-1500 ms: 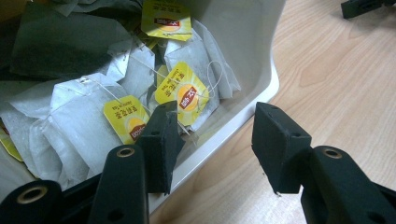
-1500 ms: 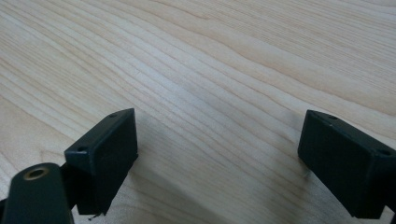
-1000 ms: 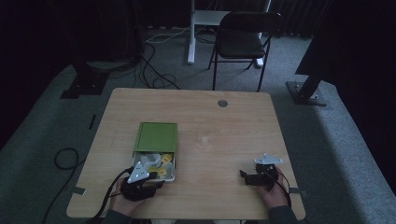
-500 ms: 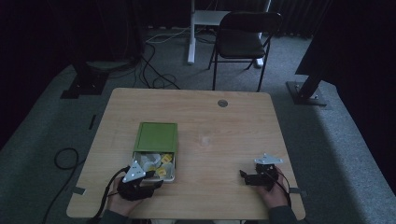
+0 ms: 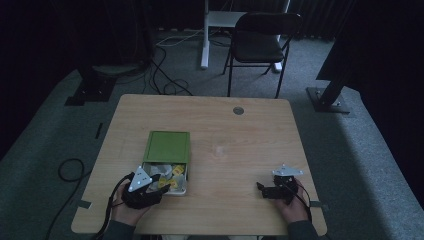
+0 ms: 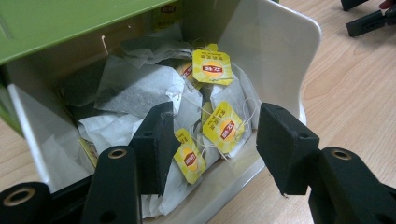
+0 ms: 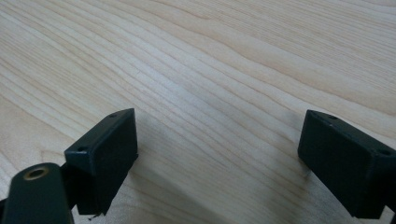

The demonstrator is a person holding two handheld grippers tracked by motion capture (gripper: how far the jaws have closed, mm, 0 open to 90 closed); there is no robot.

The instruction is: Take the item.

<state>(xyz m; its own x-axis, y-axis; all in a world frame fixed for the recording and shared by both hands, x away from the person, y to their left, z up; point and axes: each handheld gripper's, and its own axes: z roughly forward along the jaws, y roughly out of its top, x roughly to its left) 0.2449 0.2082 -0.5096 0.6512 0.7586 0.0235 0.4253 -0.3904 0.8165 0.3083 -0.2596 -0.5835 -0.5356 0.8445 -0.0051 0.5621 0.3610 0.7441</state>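
**Inspector:** Report on the left gripper (image 6: 212, 140).

**Assistant:** It is hovering at the near, open end of the white tray (image 6: 275, 42), which is sticking out from under the green box lid (image 5: 166, 146). Its jaws are standing spread apart, one reaching in over the tea bags (image 6: 140, 88), the other hanging above the tray's rim. They are pinching nothing. Two yellow tags (image 6: 225, 127) are lying in the gap between them.

**Inspector:** Where is the box sitting?

**Assistant:** On the wooden table (image 5: 240, 145), left of centre and toward the person's edge. In the high view the tray's open end is facing the left hand (image 5: 131, 210), with the gripper's grey plate just over the tray's near-left corner.

**Inspector:** Contents?

**Assistant:** Paper tea bags are lying piled loosely, strings tangled, several yellow tags with a red mark facing up. One more tag (image 6: 212, 66) is resting higher in the pile.

**Inspector:** And the right gripper (image 7: 217, 154)?

**Assistant:** It is resting low over bare wood near the table's right front corner, well apart from the box. Its jaws are standing wide, holding nothing. The right hand (image 5: 289, 205) is gripping it from the table's edge.
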